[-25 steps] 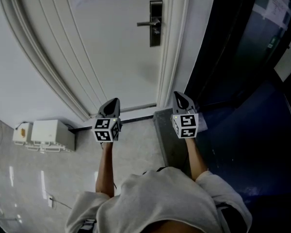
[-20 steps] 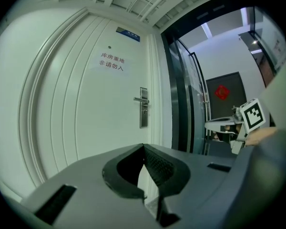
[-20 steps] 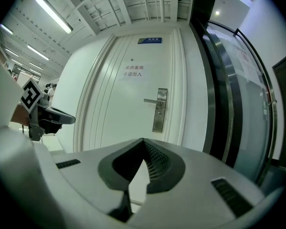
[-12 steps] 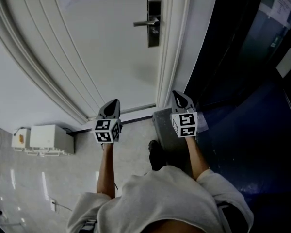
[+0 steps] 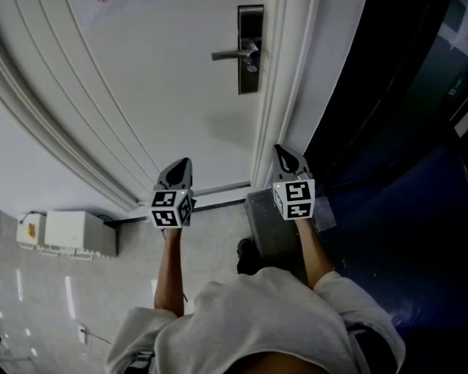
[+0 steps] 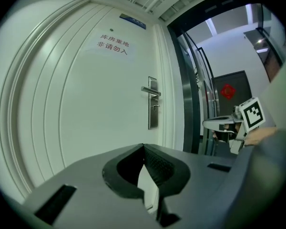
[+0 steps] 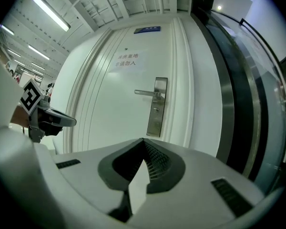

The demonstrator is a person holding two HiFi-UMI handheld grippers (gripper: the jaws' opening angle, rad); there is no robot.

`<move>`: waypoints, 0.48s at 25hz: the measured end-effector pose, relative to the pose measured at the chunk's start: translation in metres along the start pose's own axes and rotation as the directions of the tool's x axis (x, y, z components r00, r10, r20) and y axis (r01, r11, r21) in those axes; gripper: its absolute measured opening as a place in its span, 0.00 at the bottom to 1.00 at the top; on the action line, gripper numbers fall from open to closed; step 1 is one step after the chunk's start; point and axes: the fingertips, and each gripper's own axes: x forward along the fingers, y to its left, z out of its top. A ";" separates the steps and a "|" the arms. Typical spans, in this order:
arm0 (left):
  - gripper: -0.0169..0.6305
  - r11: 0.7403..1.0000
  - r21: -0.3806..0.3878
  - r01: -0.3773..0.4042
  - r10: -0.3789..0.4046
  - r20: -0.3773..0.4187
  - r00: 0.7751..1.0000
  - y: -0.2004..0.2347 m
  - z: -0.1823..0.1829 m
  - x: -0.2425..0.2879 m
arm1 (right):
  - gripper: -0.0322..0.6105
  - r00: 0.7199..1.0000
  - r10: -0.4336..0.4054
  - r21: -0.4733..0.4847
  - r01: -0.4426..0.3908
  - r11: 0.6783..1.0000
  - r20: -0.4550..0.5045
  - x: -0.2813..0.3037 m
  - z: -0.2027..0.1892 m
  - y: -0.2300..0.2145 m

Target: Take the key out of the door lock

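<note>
The left tongs (image 5: 183, 163) and right tongs (image 5: 285, 153) are held shut and empty, well short of the door (image 5: 179, 92), where the key (image 7: 156, 110) is seated in the lock plate (image 5: 250, 49), ahead and higher, nearer the right tongs.

The pale, glossy floor (image 5: 39, 294) carries a white box (image 5: 69, 232) against the wall (image 5: 19, 158), well left of the left gripper (image 5: 181, 164). A dark grey slab (image 5: 271, 218) lies below the right gripper (image 5: 285, 154), with a dark shoe (image 5: 246, 255) beside it.

The door (image 6: 86, 123) bears a paper notice (image 6: 113, 45), seemingly reading 库房重地 非请勿入.
</note>
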 end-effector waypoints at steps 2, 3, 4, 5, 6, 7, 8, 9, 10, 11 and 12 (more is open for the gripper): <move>0.05 1.000 0.007 -0.005 0.005 0.005 1.000 0.004 0.010 0.022 | 0.09 1.000 0.009 0.004 -0.009 1.000 -0.001 0.019 0.003 -0.012; 0.05 1.000 0.011 -0.009 0.009 0.008 1.000 0.006 0.015 0.032 | 0.09 1.000 0.014 0.005 -0.014 1.000 0.001 0.030 0.005 -0.018; 0.05 1.000 0.014 -0.014 0.013 0.010 1.000 0.008 0.021 0.042 | 0.09 1.000 0.019 0.007 -0.019 1.000 0.005 0.040 0.006 -0.024; 0.05 1.000 0.017 -0.016 0.016 0.010 1.000 0.010 0.026 0.053 | 0.09 1.000 0.023 0.010 -0.023 1.000 0.008 0.050 0.007 -0.030; 0.05 1.000 0.022 -0.017 0.016 0.011 1.000 0.010 0.031 0.063 | 0.09 1.000 0.027 0.013 -0.027 1.000 0.011 0.060 0.008 -0.036; 0.05 0.999 0.027 -0.017 0.017 0.011 1.000 0.011 0.035 0.073 | 0.09 0.999 0.030 0.015 -0.031 0.999 0.014 0.069 0.010 -0.042; 0.05 0.999 0.031 -0.019 0.019 0.013 1.000 0.012 0.039 0.083 | 0.09 0.999 0.034 0.016 -0.035 0.999 0.020 0.079 0.011 -0.048; 0.05 0.999 0.034 -0.023 0.023 0.016 1.000 0.014 0.043 0.092 | 0.09 0.999 0.038 0.015 -0.039 0.999 0.026 0.089 0.012 -0.053; 0.05 0.999 0.036 -0.029 0.028 0.017 0.999 0.016 0.045 0.101 | 0.09 0.999 0.043 0.013 -0.043 0.999 0.031 0.099 0.013 -0.059; 0.05 0.999 0.037 -0.035 0.034 0.018 0.999 0.019 0.048 0.109 | 0.09 0.998 0.048 0.011 -0.048 0.999 0.034 0.108 0.014 -0.063; 0.05 0.998 0.038 -0.042 0.042 0.020 0.999 0.022 0.050 0.117 | 0.09 0.998 0.054 0.010 -0.054 0.998 0.037 0.116 0.015 -0.067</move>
